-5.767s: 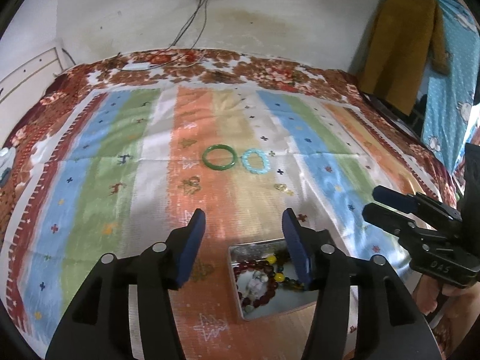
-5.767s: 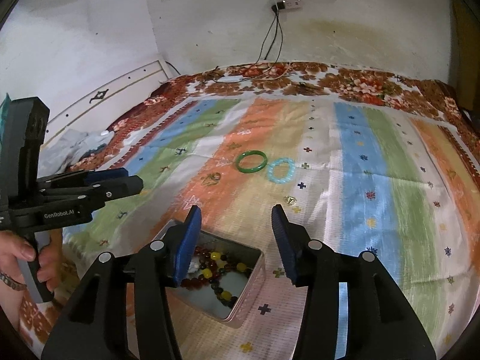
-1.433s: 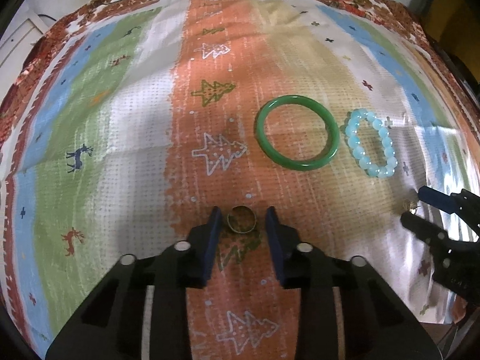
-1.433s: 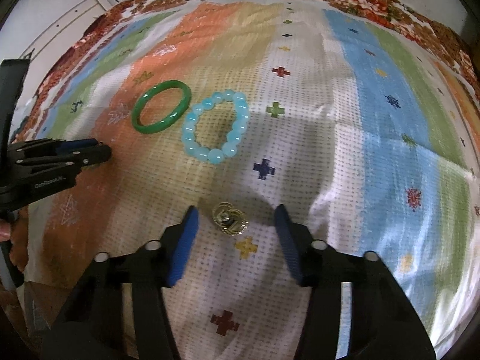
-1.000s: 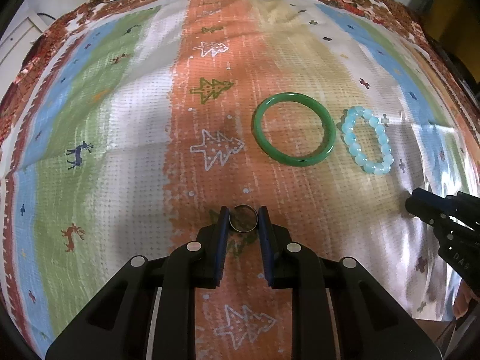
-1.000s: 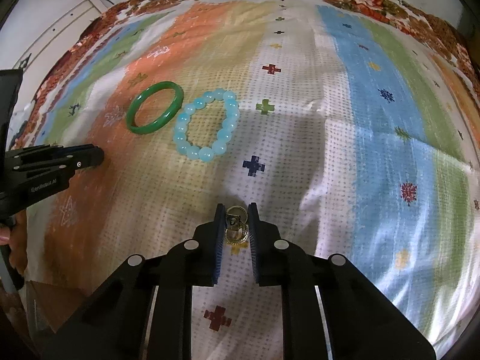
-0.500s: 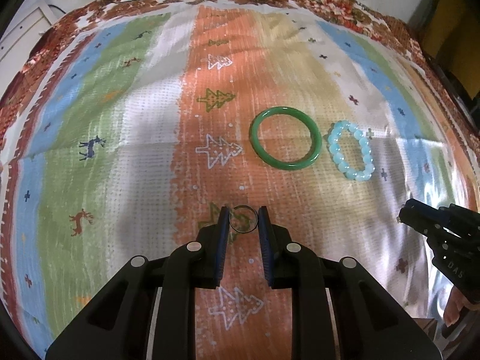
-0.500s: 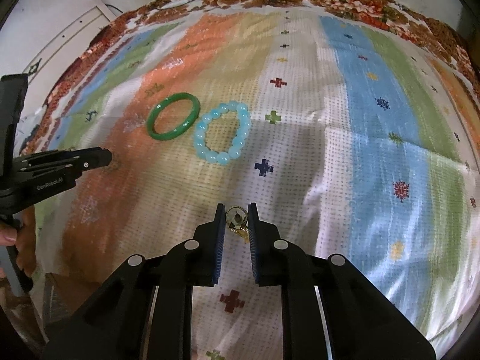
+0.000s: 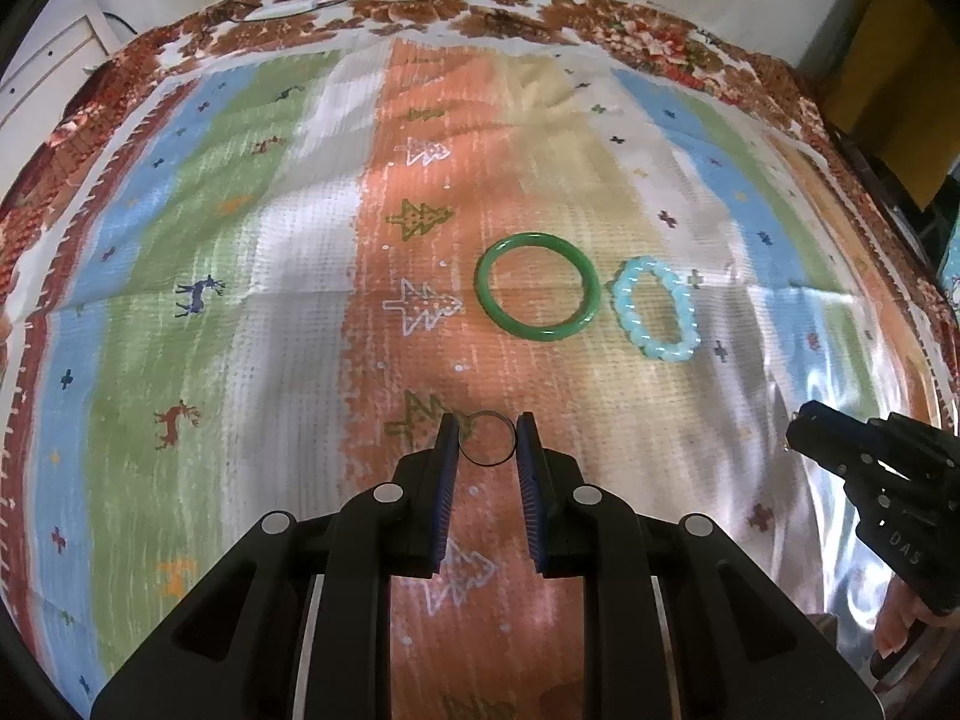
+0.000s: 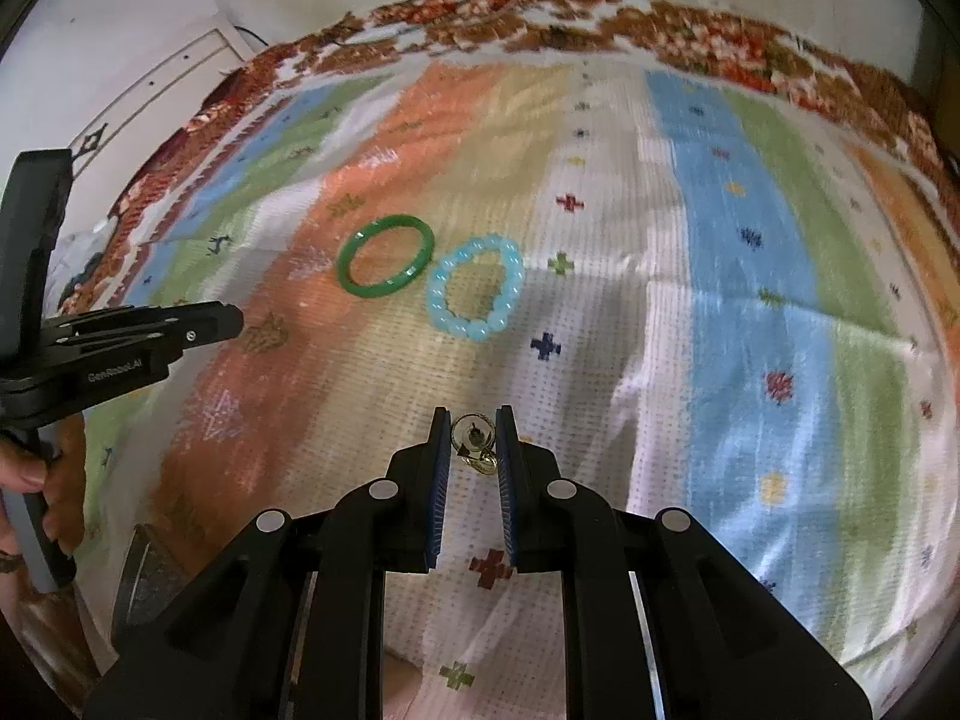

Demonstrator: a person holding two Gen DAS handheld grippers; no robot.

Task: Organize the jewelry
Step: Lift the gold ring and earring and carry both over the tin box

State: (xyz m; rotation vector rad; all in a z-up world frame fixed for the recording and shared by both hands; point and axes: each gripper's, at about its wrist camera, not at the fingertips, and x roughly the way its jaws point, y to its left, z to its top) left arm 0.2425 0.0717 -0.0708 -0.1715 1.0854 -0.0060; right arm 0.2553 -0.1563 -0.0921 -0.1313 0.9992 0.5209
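Left wrist view shows two bracelets lying side by side on the striped bedspread (image 9: 252,276), one green bangle (image 9: 537,286) and one pale blue bead bracelet (image 9: 655,309). Nearer the camera, the left gripper (image 9: 486,441) pinches one thin ring (image 9: 487,439) between its nearly closed pads. Right wrist view shows the right gripper (image 10: 473,444) clamped on one small gold trinket (image 10: 475,443); no container is clearly visible.
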